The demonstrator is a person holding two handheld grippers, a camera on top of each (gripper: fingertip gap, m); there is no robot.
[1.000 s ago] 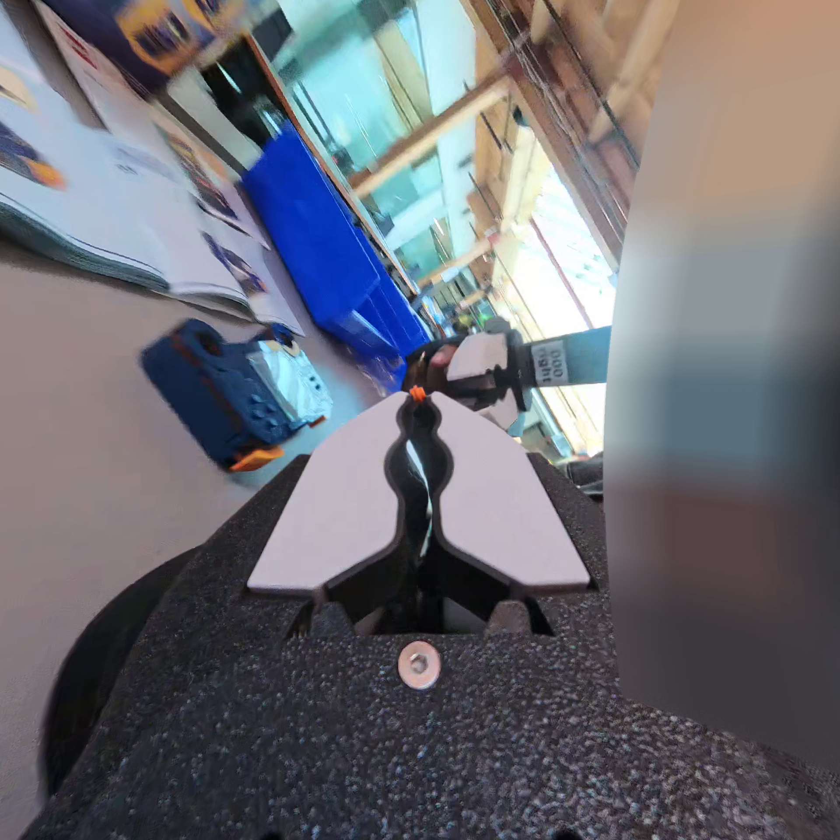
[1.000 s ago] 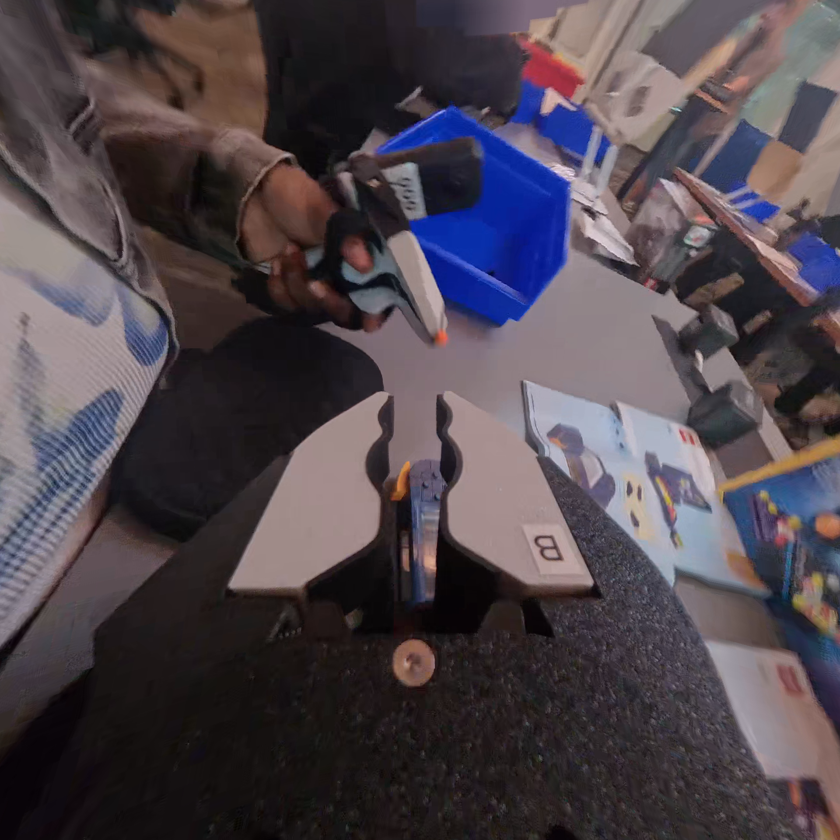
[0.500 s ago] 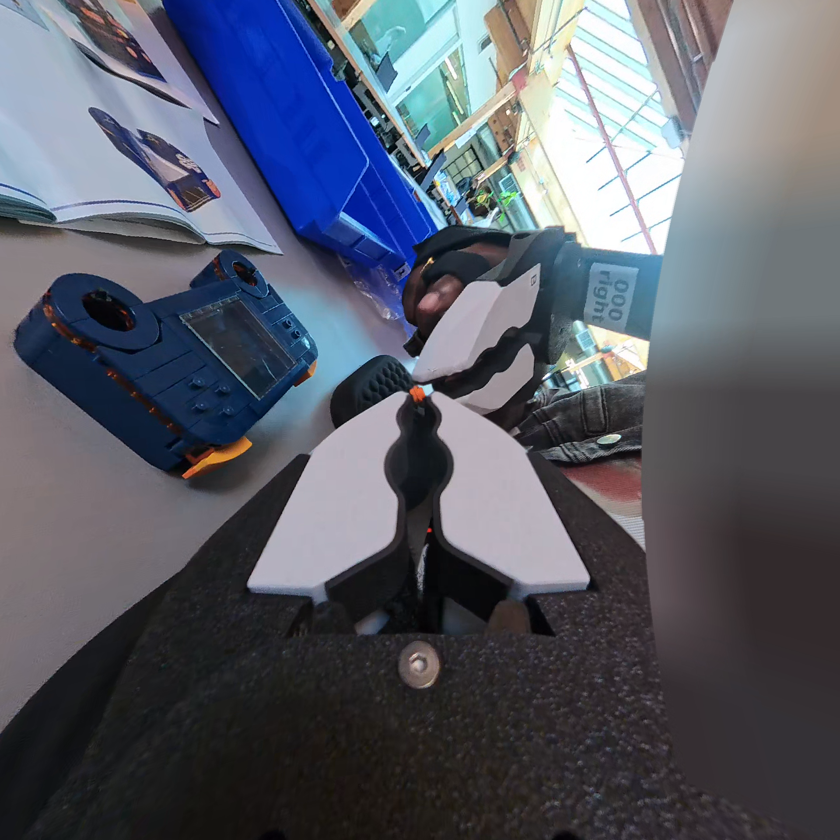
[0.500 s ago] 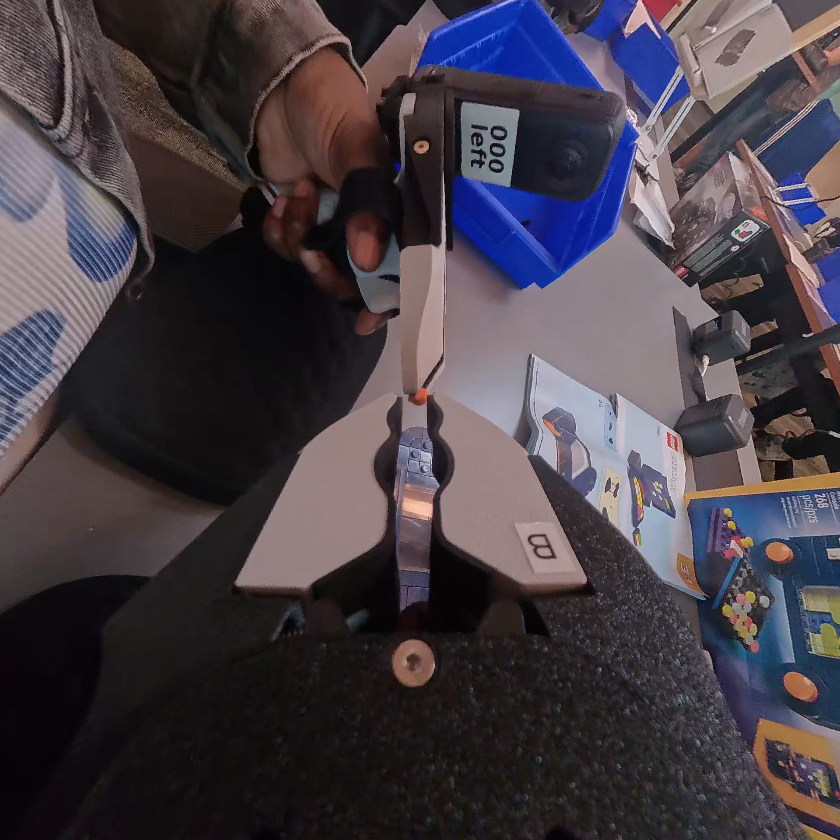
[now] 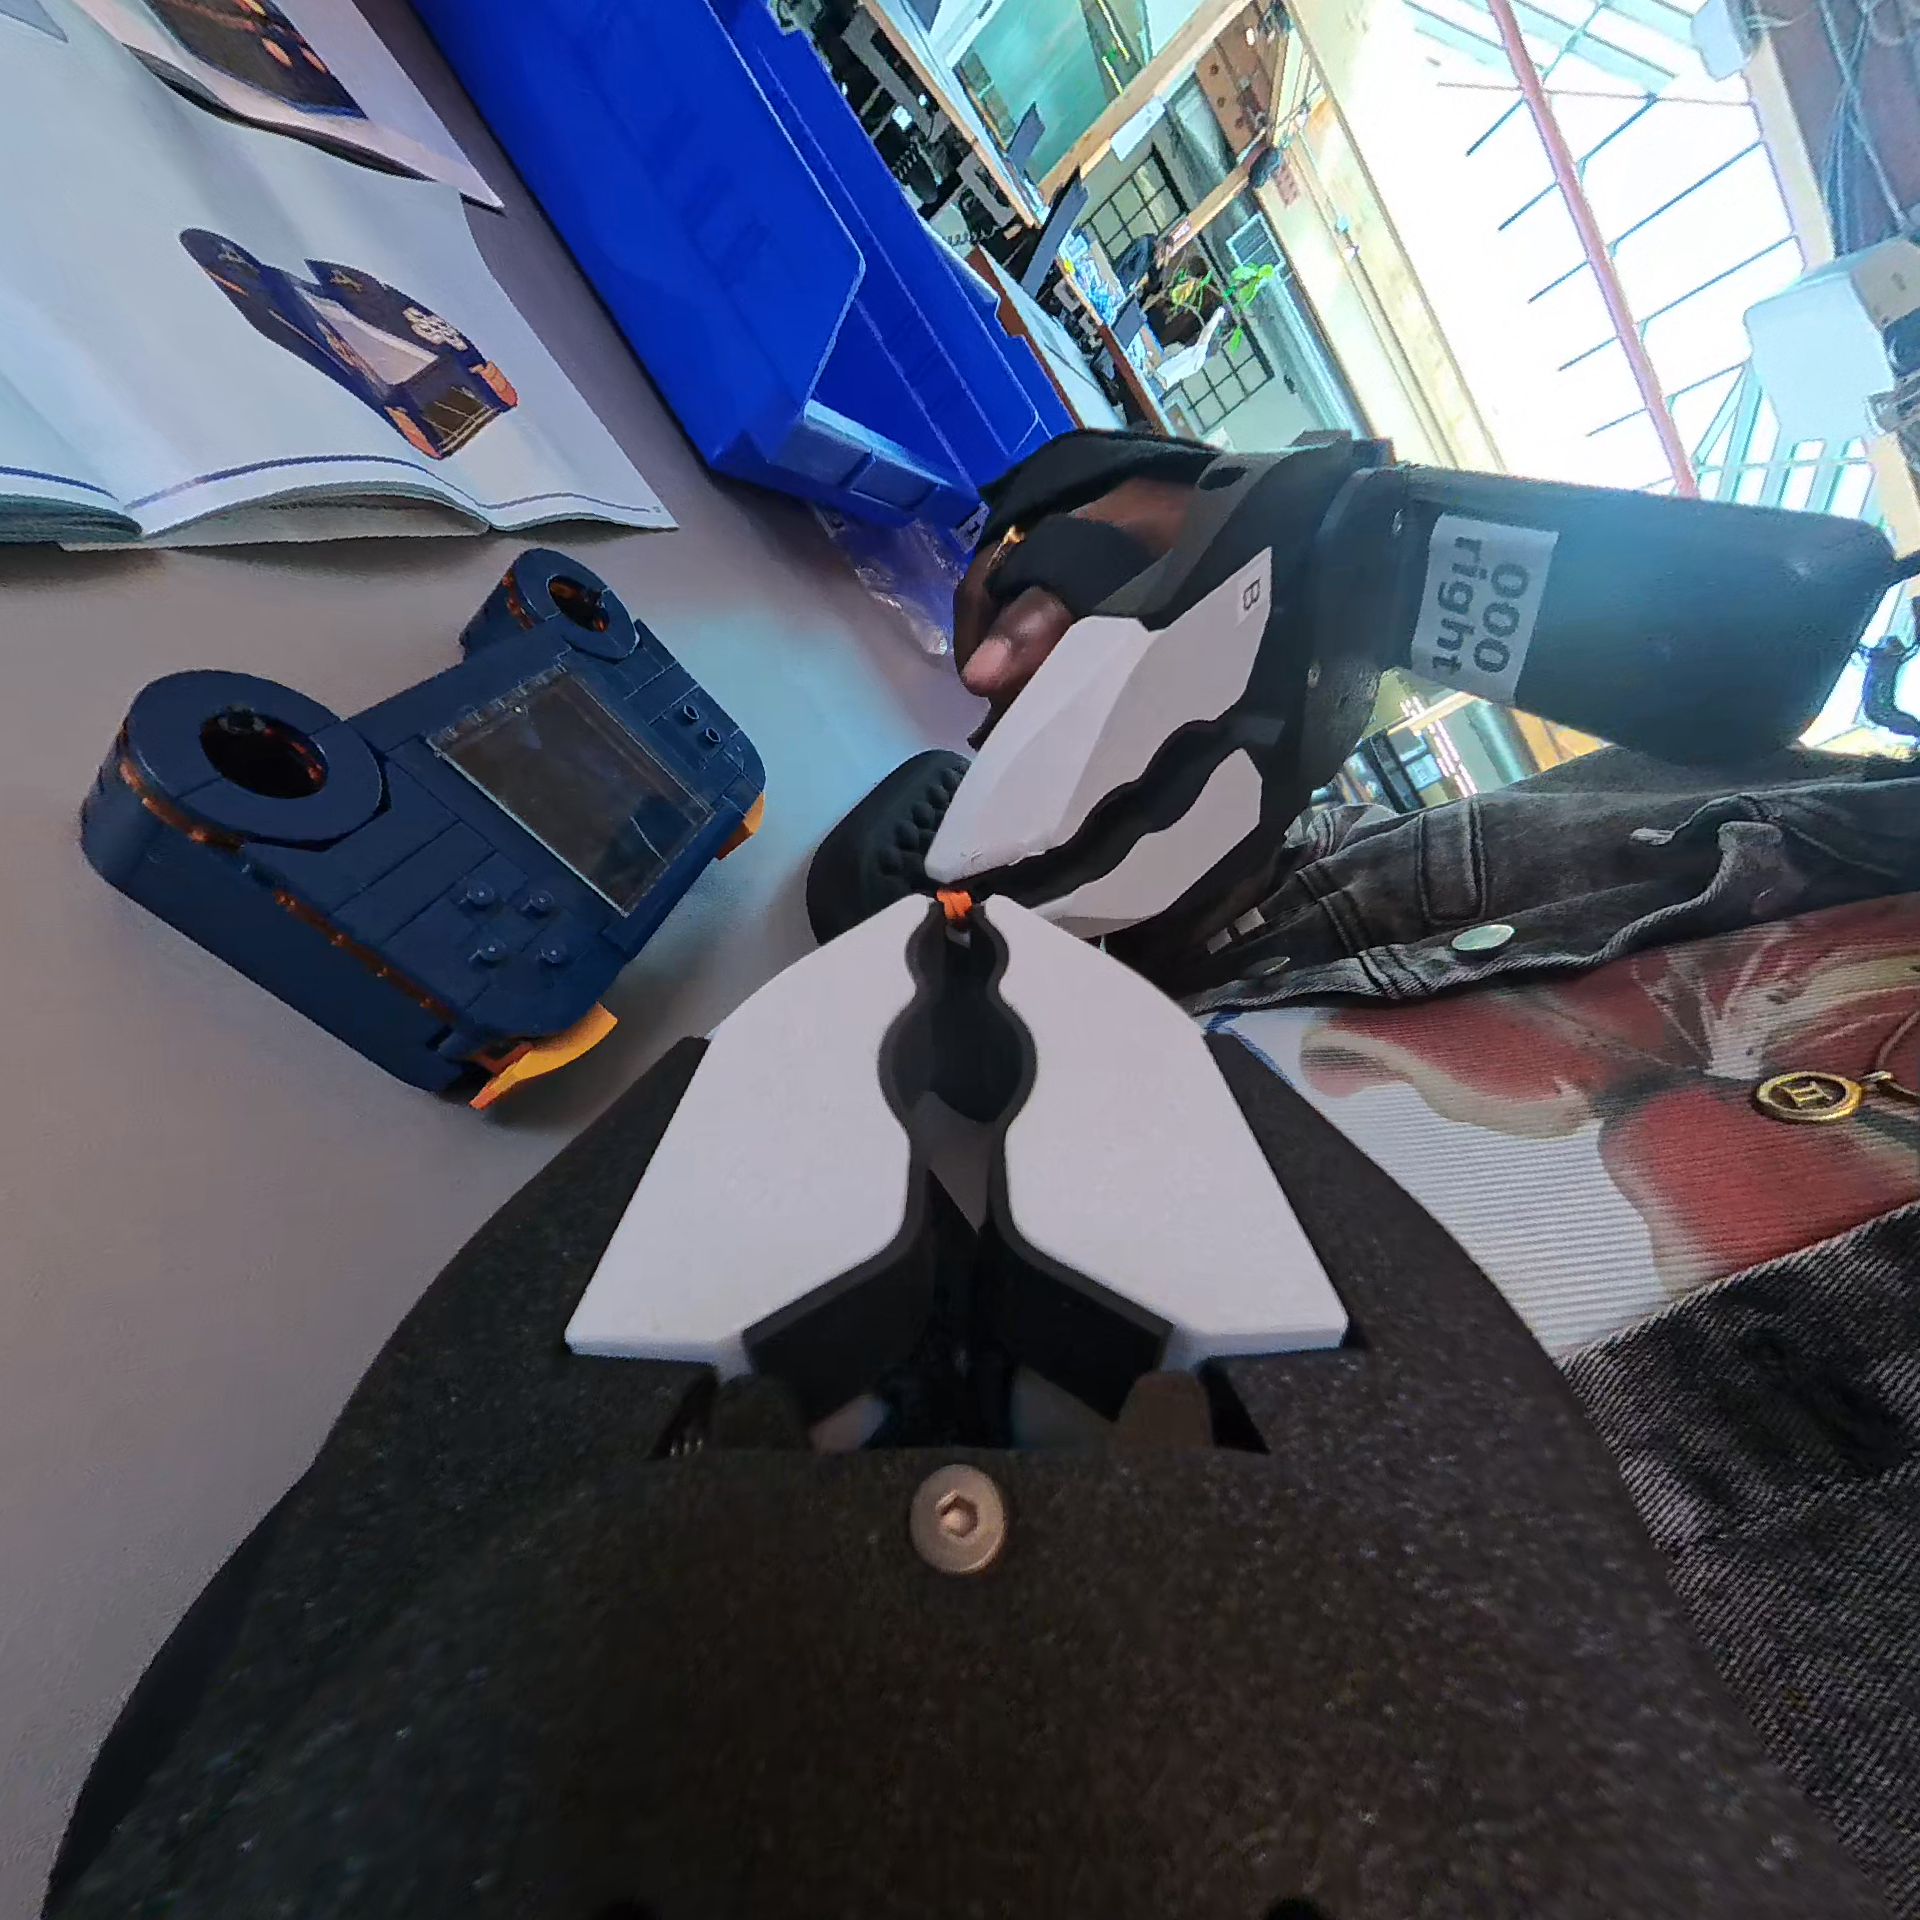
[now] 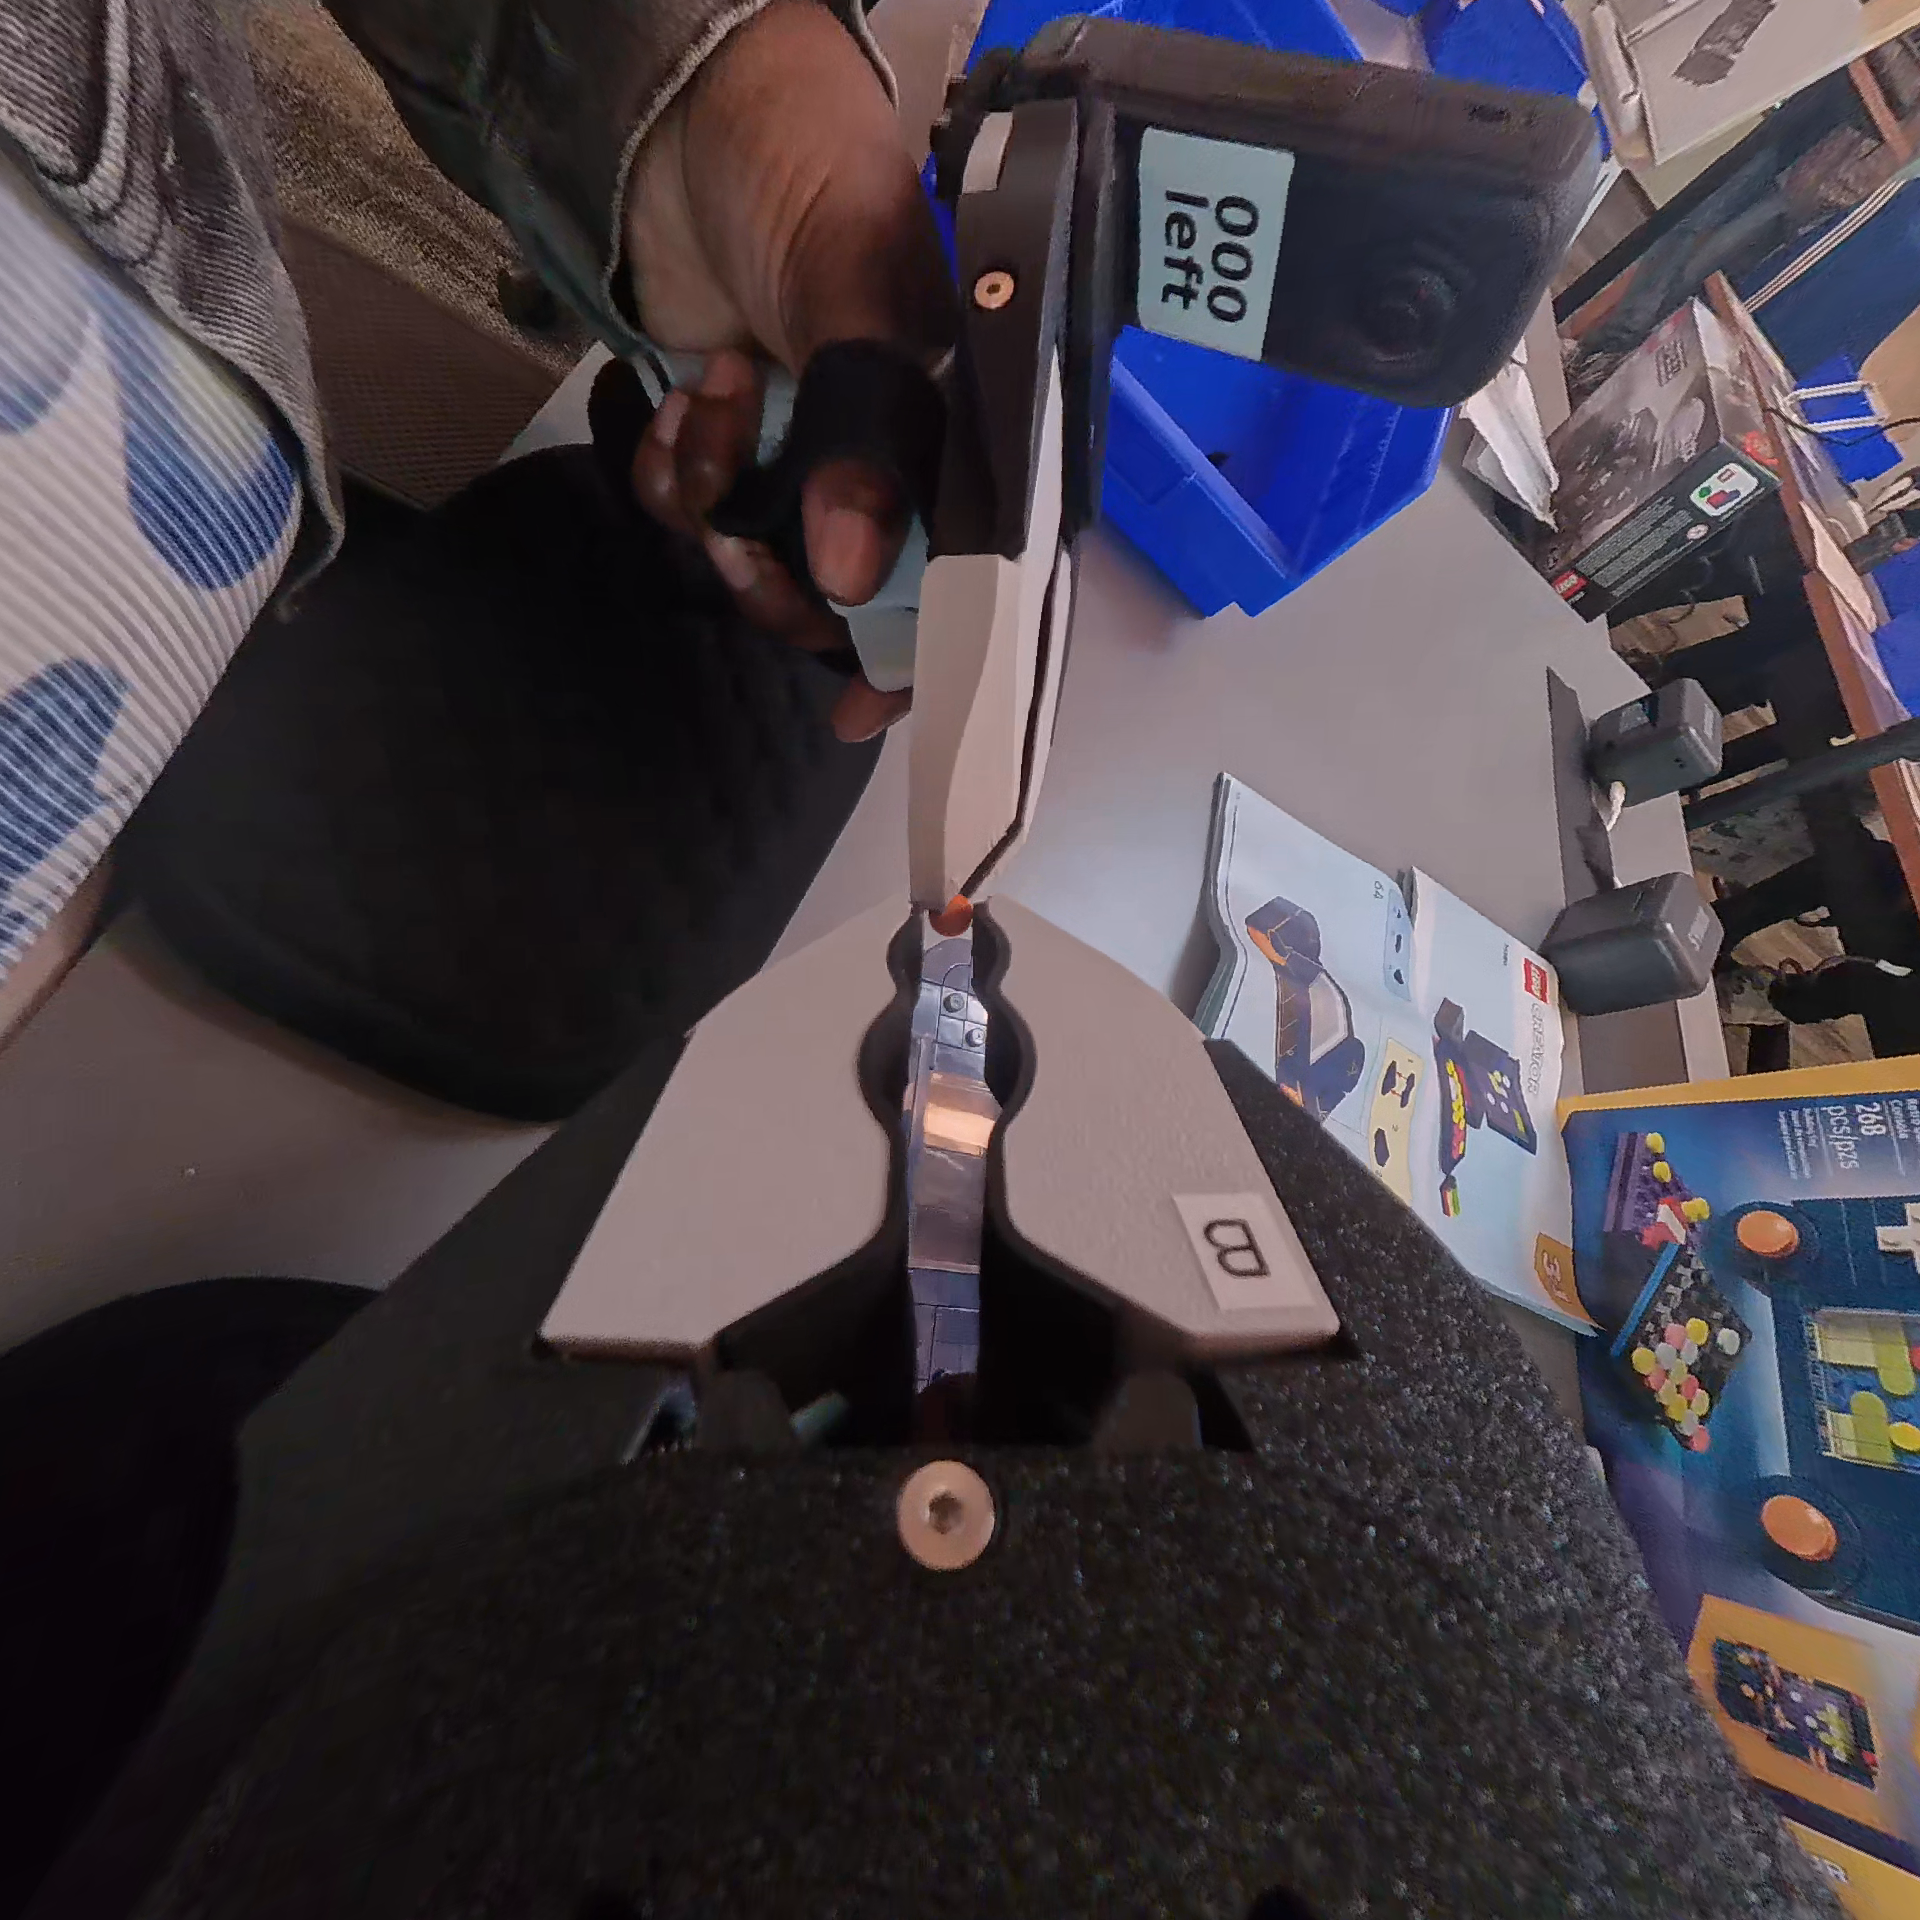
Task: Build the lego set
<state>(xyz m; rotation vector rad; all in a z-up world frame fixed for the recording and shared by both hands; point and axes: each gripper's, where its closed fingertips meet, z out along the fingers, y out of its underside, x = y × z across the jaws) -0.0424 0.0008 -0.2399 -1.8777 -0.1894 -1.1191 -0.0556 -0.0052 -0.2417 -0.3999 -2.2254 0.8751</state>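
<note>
My left gripper [image 5: 953, 920] is shut on a small orange piece [image 5: 953, 902] at its very tips. My right gripper [image 5: 977, 896] meets it tip to tip from the far side. In the right wrist view my right gripper [image 6: 950, 920] has its jaws closed to a narrow gap, with the orange piece [image 6: 950, 916] pinched between its tips. The left gripper [image 6: 961, 891] comes down onto it from above. The dark blue console build [image 5: 416, 831] with a clear screen lies on the grey table [image 5: 156, 1247], left of the grippers. It also shows through my right gripper's gap [image 6: 951, 1039].
A blue bin [image 5: 748, 239] stands behind the console. An open instruction booklet [image 5: 260, 364] lies at the far left, and in the right wrist view [image 6: 1382, 1049] beside the set's box [image 6: 1766, 1299]. Two small dark blocks [image 6: 1636, 940] sit at the table edge. The person's jacket [image 5: 1558, 852] is close on the right. The tips of both grippers are at nearly the same place.
The grippers were apart one second ago and have come together tip to tip. My right gripper's jaws have narrowed from open to closed on the orange piece.
</note>
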